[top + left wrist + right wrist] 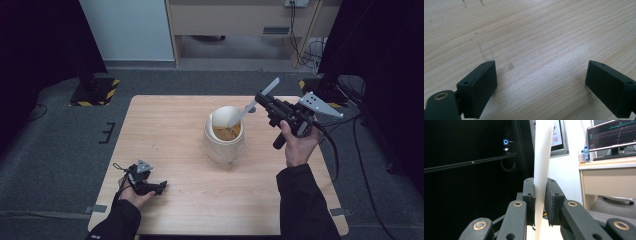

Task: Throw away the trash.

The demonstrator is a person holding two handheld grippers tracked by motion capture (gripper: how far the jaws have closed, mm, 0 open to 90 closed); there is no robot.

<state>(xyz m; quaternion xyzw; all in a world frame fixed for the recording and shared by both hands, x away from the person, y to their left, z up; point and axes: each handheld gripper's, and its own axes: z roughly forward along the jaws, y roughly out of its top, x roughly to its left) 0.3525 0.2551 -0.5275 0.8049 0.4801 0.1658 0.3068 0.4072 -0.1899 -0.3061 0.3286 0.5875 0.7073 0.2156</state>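
text — "119" on wall poster [557, 138]; partly hidden; monitor [614, 135] graphs unreadable

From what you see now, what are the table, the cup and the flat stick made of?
Table: light wood, matte, with clear grain lines in the left gripper view. Cup: probably paper or thin plastic, cream, smooth; the look leaves it open. Stick: thin, flat, white, maybe plastic or coated wood; the right gripper holds it with its jaws closed.
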